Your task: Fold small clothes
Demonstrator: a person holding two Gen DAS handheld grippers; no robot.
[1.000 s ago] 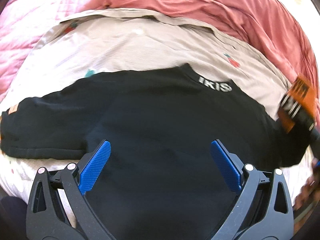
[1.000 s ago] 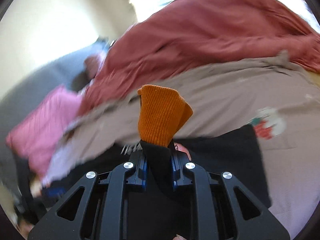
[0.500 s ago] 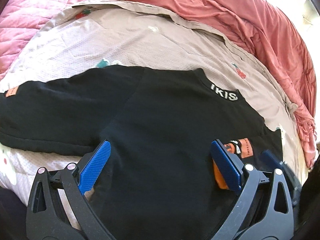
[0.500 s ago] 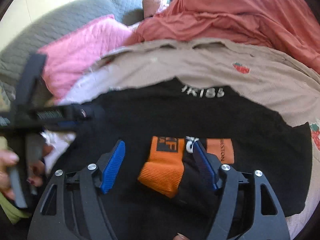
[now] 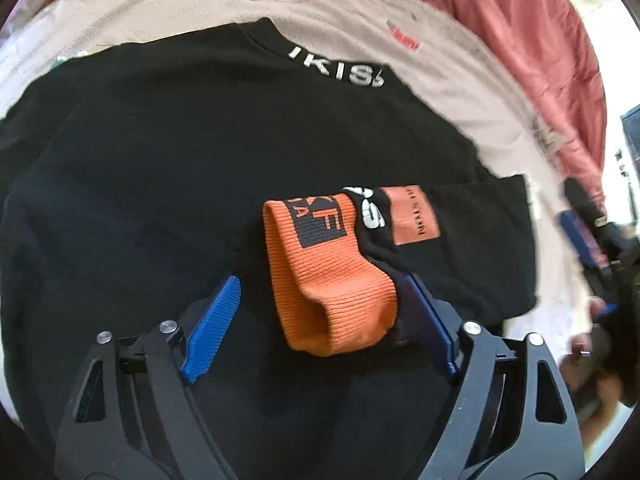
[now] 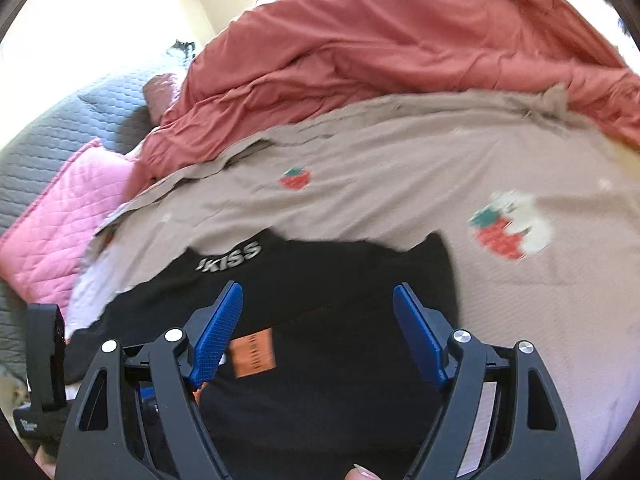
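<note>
Garment: my black top [image 5: 168, 184] lies flat on the bed, over the beige strawberry-print sheet [image 6: 392, 184], collar lettering facing away from me.
Sleeve: one sleeve is folded across the body; its orange ribbed cuff [image 5: 332, 276] sits humped on the black cloth, near an orange label [image 5: 414, 216].
Left tool [image 5: 320, 324]: its jaws are closing around that cuff; the cuff sits between the blue pads, which do not look to press it yet.
Right tool [image 6: 318, 332]: its jaws are opening, nothing between them, hovering over the top's body just beside the label.
Handling: I judge the knit light, soft and limp; it will sag and drag rather than hold a shape, and the black body may slide over the sheet.
Where to hold: the ribbed cuff is the thickest, firmest part, so I would pinch there, or at a hem or shoulder seam, not on flat cloth.
Risk: pinching the sheet beneath along with the top.
</note>
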